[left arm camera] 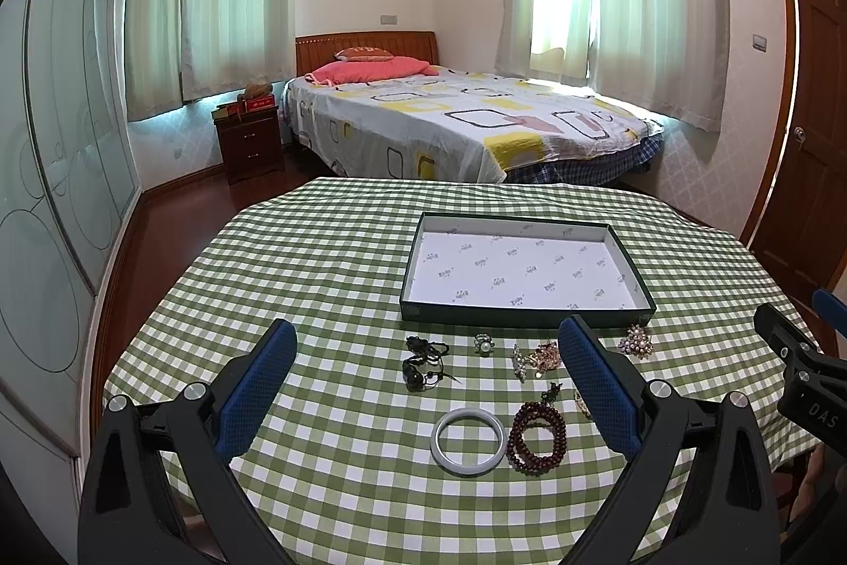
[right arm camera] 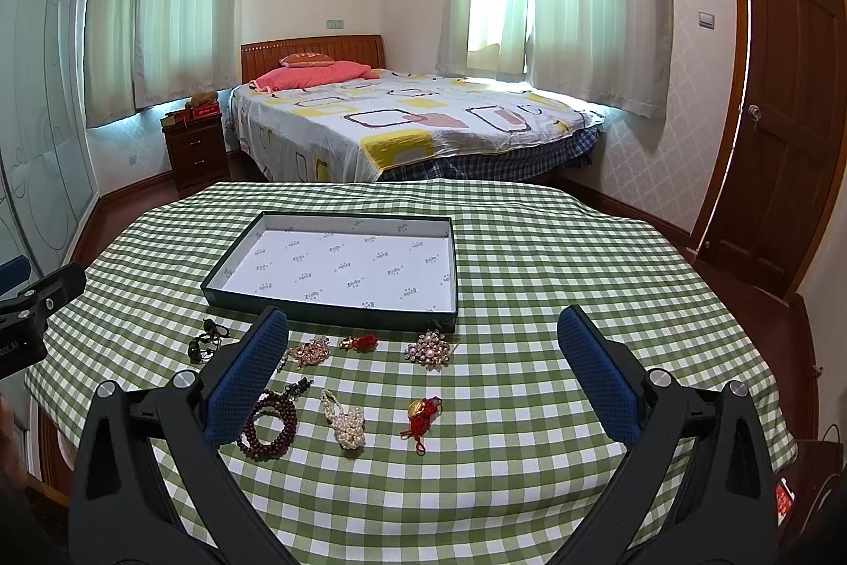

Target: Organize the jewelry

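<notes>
We see checked table (left arm camera: 317,279) bearing shallow dark-rimmed box (left arm camera: 630,271), long axis left-right, open top up, nothing inside. Our left gripper (left arm camera: 431,366) and right gripper (right arm camera: 423,353) hover above near edge, jaws spread wide, gripping nothing. Near row before box: pale bangle (left arm camera: 468,441) flat, dark bead bracelet (right arm camera: 270,430) coiled, pearl strand (right arm camera: 347,424) lengthwise toward box, brooch (right arm camera: 430,351), red-knot charm (right arm camera: 422,411).

A shallow dark-green cardboard tray (left arm camera: 627,258) is set on the green-checked desk (left arm camera: 328,279); before it, a white jade bangle (left arm camera: 468,441) lies just left of a dark-red beaded bracelet (left arm camera: 537,438); behind the desk stands a wooden bed (left arm camera: 455,115).
</notes>
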### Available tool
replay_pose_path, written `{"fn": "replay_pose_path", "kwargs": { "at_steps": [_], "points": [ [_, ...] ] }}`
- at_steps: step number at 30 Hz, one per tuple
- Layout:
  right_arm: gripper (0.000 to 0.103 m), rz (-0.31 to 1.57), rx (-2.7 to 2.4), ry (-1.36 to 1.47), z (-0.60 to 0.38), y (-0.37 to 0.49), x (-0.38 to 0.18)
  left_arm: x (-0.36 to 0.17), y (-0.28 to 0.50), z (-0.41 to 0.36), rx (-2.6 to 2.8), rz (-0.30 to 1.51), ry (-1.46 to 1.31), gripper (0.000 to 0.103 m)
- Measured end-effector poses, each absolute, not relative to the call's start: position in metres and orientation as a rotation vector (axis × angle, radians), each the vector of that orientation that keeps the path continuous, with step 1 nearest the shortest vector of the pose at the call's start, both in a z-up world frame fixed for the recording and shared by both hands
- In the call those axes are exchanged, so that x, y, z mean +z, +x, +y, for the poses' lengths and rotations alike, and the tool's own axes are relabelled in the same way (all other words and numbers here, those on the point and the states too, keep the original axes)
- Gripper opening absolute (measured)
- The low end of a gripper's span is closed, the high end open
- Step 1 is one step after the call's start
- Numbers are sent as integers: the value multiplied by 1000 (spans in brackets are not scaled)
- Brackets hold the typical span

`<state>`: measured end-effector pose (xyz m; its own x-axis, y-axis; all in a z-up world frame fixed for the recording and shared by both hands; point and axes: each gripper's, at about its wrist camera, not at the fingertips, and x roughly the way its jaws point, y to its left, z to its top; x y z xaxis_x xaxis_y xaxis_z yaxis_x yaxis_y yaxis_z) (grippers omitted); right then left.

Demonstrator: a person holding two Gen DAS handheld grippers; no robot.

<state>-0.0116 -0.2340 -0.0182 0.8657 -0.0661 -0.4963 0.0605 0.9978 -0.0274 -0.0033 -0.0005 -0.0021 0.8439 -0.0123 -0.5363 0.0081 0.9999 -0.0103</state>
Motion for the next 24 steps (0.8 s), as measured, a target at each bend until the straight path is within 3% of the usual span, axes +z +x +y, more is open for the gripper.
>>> {"fn": "replay_pose_path", "kwargs": {
  "at_steps": [24],
  "points": [
    [99,526,-65,-8,-232,-13,-20,-3,-2,-1,-9,574,-5,96]
  ]
}}
